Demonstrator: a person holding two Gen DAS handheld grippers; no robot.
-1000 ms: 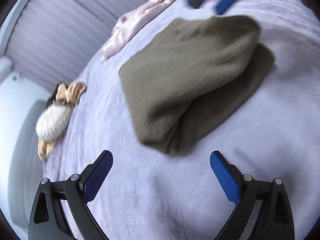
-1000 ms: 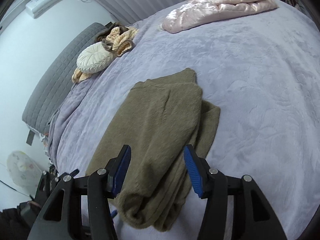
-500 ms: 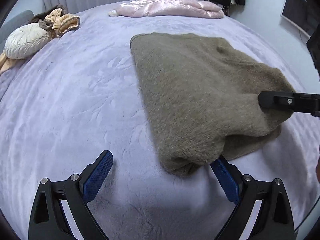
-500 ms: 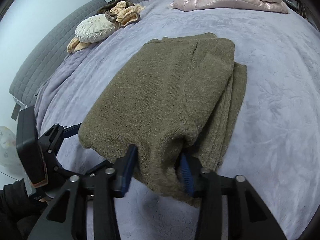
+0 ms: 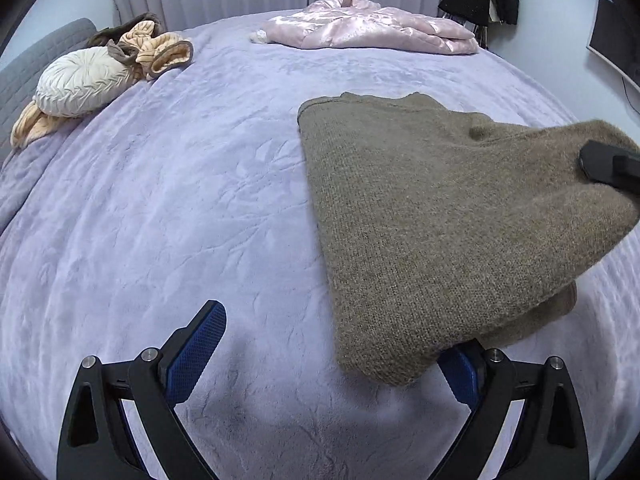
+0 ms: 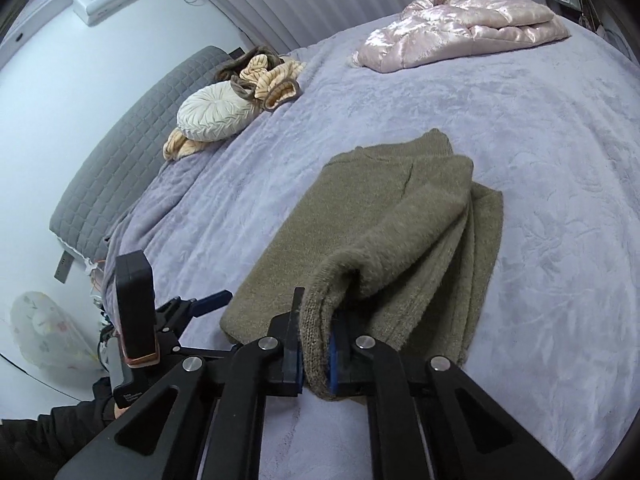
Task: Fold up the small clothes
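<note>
Blue pads line the jaws of both grippers. The right gripper (image 6: 314,364) has its jaws pressed together on a thick near edge of the brown sweater (image 6: 384,232), and that edge is lifted a little off the bed (image 6: 560,160). The left gripper (image 5: 340,356) has its jaws spread wide. One pad sits over the bare blanket and the other pad is tucked under the sweater's near corner, so nothing is pinched there yet.

The sweater lies in the middle of the purple bed. It is already doubled over, with a top layer lying on a lower layer that peeks out on one side. So I think the first fold is done. One more fold looks to be left, and then some patting flat. I think the left gripper needs to close on its corner before both can lift the near end over.

Farther away, a round white cushion (image 5: 80,80) and a striped tan cloth (image 5: 160,50) sit by the grey headboard (image 6: 132,152). A shiny pink jacket (image 5: 368,28) lies at the far side.

A second ago the right jaws were open above the sweater, not touching it. Now they grip it. The left gripper was well apart from the sweater then, and now it is right at the corner.
</note>
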